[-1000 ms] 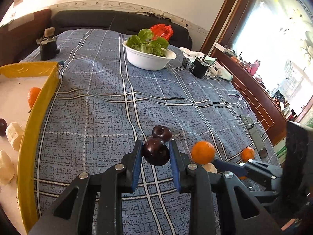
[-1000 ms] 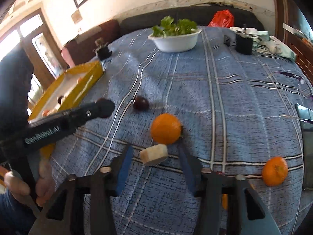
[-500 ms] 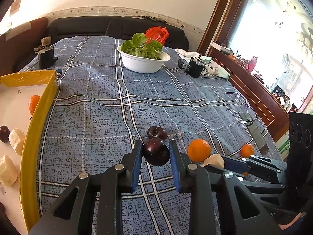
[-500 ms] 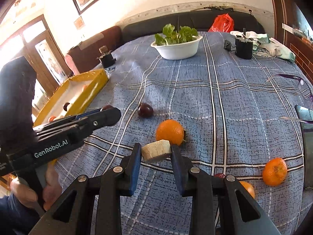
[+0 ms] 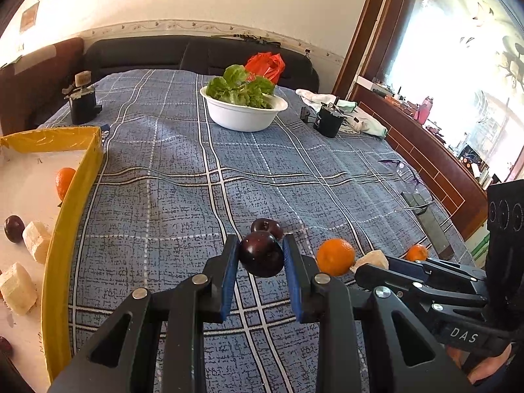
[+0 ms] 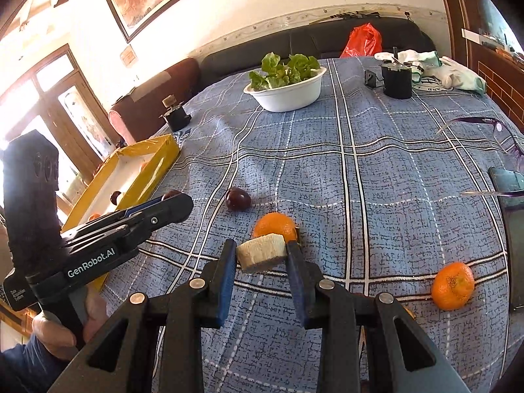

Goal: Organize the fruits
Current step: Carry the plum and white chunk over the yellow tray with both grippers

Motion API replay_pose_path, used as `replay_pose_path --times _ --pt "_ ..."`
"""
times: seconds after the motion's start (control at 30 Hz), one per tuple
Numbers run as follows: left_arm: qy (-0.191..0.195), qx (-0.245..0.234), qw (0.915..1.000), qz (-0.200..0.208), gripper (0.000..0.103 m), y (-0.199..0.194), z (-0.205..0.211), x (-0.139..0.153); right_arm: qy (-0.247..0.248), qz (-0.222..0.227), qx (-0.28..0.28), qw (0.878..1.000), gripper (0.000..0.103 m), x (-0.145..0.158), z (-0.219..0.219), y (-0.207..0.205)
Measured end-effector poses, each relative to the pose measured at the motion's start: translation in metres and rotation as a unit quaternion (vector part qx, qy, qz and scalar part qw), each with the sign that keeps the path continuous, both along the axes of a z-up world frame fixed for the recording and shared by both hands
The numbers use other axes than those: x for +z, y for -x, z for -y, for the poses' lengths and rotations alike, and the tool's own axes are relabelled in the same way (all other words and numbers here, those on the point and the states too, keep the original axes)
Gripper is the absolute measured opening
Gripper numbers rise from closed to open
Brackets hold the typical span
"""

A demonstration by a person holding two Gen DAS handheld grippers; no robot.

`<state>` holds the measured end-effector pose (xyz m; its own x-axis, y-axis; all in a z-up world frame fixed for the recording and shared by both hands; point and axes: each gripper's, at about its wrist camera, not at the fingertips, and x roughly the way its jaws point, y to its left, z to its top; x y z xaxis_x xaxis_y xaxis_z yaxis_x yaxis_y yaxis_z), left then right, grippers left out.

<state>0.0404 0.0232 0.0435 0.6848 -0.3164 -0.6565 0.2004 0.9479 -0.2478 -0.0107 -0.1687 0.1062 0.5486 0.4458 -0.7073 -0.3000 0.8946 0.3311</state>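
Note:
My left gripper (image 5: 261, 255) is shut on a dark plum (image 5: 261, 254) and holds it above the blue plaid cloth. A second plum (image 5: 267, 227) lies just beyond it. My right gripper (image 6: 261, 254) is shut on a pale fruit chunk (image 6: 261, 252), lifted off the cloth. An orange (image 6: 275, 226) lies right behind it, a plum (image 6: 237, 198) further left, and another orange (image 6: 452, 285) to the right. The yellow tray (image 5: 72, 203) at the left holds an orange (image 5: 64, 180), a plum (image 5: 13, 228) and pale chunks (image 5: 36, 241).
A white bowl of lettuce (image 5: 243, 114) stands at the back. Black devices (image 5: 82, 102) (image 5: 328, 120), white cloth (image 6: 435, 68), glasses (image 6: 484, 127) and a phone (image 6: 511, 193) lie around the cloth's edges. A red bag (image 5: 266, 64) sits on the sofa.
My right gripper closed on the pale chunk and lifted it off the cloth. My left gripper kept hold of the plum and rose slightly.

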Motion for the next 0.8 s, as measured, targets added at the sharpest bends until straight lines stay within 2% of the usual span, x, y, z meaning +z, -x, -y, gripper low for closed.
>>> replay_pose_path --times 0.47,0.67,0.8 --pt "0.021 0.012 0.9996 0.016 0.026 0.025 -0.017 0.017 0.004 0.006 -0.007 1.000 0.033 0.000 0.003 0.001" --pt "0.031 0.036 0.9982 0.037 0.026 0.051 -0.055 0.035 0.006 0.005 -0.006 1.000 0.033 0.003 -0.005 0.003" --pt "0.034 0.073 0.9957 0.046 0.026 0.064 -0.092 0.043 0.007 0.003 0.019 1.000 0.033 0.012 -0.030 0.009"
